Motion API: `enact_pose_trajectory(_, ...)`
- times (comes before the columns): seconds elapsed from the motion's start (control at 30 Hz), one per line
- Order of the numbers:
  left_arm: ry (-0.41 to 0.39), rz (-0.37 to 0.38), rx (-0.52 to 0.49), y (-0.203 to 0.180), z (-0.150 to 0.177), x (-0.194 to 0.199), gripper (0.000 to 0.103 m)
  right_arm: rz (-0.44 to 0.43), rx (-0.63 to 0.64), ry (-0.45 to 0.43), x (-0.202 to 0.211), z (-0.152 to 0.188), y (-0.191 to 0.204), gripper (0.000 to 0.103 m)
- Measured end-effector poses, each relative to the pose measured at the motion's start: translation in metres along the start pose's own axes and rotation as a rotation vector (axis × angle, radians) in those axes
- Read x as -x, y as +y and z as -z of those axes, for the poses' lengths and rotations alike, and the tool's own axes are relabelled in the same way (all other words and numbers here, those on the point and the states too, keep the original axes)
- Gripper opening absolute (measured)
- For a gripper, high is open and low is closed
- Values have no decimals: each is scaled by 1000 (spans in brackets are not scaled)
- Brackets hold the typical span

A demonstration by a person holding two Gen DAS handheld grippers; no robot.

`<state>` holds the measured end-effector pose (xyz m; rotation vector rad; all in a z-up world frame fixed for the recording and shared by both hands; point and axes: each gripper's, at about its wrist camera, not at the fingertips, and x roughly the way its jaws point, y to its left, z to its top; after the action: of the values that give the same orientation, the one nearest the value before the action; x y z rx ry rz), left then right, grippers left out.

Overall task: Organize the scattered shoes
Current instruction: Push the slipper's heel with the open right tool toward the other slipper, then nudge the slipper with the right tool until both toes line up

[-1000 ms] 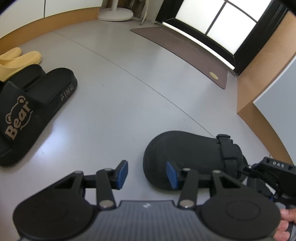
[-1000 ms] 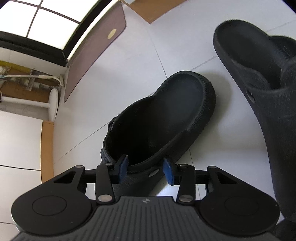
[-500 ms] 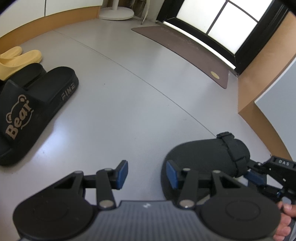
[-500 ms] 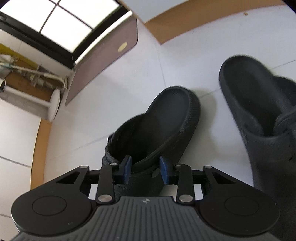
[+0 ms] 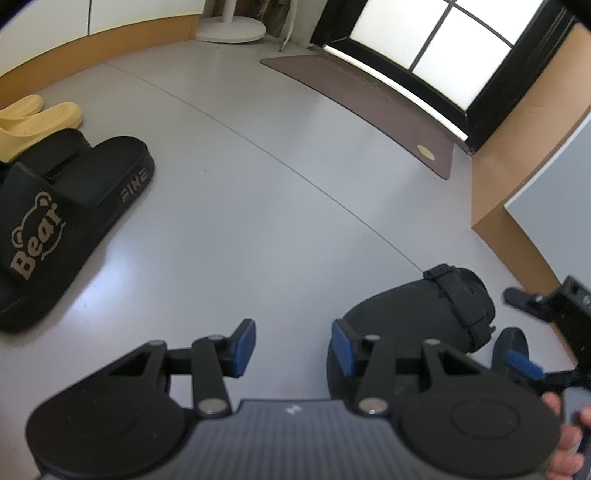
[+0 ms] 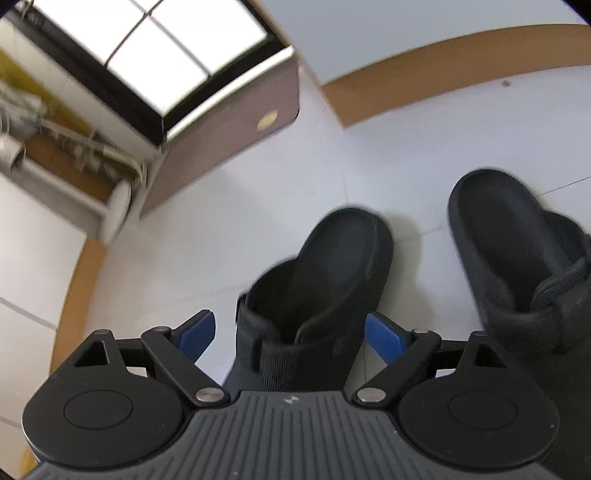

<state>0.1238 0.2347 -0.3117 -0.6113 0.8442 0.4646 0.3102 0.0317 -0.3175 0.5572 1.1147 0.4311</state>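
A black clog (image 6: 332, 266) stands on the pale floor with its heel strap toward me, next to its mate (image 6: 517, 258) on the right. My right gripper (image 6: 291, 336) hangs just above the heel; its jaws are opening, and the blue pads stand apart from the clog on both sides. In the left wrist view the same clog (image 5: 413, 314) lies at the lower right. My left gripper (image 5: 291, 347) hovers over bare floor beside it, half open with nothing between its fingers.
A pair of black "Bear" slides (image 5: 66, 206) and yellow slippers (image 5: 33, 122) sit in a row at the left. A brown doormat (image 5: 369, 107) lies before the glass door, a white stand base (image 5: 231, 29) at the back. A wall corner (image 5: 491, 206) juts out on the right.
The right gripper, shut on the clog's heel before, shifted the clog toward its mate, then spread its jaws and rose slightly. The left gripper kept still.
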Motion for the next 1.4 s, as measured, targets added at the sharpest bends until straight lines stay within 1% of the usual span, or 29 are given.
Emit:
enact_pose_trajectory(0.1,-4,0,1,0,-2,0,48,11,-2,55,-10,9,0,92)
enact_pose_trajectory(0.2,-4,-1,0,1,-2,0,48,18,16,88,-17,17,1,92)
enact_pose_trajectory(0.27,0,1,-1,1,-2,-1,48,27,23,100,-20,20,1,92)
enact_pose_trajectory(0.37,8,4,-1,2,-1,-2,48,7,6,111,-21,24,-5,91)
enact_pose_trajectory(0.43,13,5,-2,2,-1,-3,48,15,15,116,-22,26,-6,82)
enact_pose_trajectory(0.47,15,6,-2,2,-1,-3,48,23,30,121,-23,28,-6,75)
enact_pose_trajectory(0.5,18,8,-3,2,0,-3,48,11,30,122,-23,29,-6,70)
enact_pose_trajectory(0.53,20,9,-5,1,0,-4,48,2,27,121,-22,29,-6,67)
enact_pose_trajectory(0.6,25,12,-14,0,1,-4,49,-23,45,120,-20,28,-4,55)
enact_pose_trajectory(0.63,27,12,-19,-1,1,-5,49,-21,55,116,-19,28,-2,51)
enact_pose_trajectory(0.7,29,4,-27,-2,2,-5,58,-17,73,108,-16,28,2,49)
enact_pose_trajectory(0.8,36,0,-36,-4,3,-6,62,6,66,91,-11,27,1,49)
enact_pose_trajectory(0.87,45,2,-42,-5,3,-7,65,24,70,84,-10,26,1,50)
enact_pose_trajectory(0.93,51,1,-43,-5,3,-8,66,42,76,77,-10,25,3,60)
enact_pose_trajectory(0.97,52,0,-43,-5,3,-9,66,49,74,78,-11,25,4,75)
enact_pose_trajectory(1.0,51,-2,-44,-5,3,-9,66,40,70,81,-13,25,5,86)
enact_pose_trajectory(1.03,48,-7,-49,-5,3,-9,66,35,69,83,-15,24,6,88)
enact_pose_trajectory(1.17,40,-35,-59,-6,3,-8,67,50,78,121,-30,24,11,88)
enact_pose_trajectory(1.2,39,-36,-58,-6,3,-8,67,59,83,135,-36,24,11,85)
enact_pose_trajectory(1.23,40,-33,-58,-6,3,-8,67,63,86,139,-38,24,12,81)
enact_pose_trajectory(1.4,44,-41,-55,-5,4,-8,71,53,115,116,-34,31,7,74)
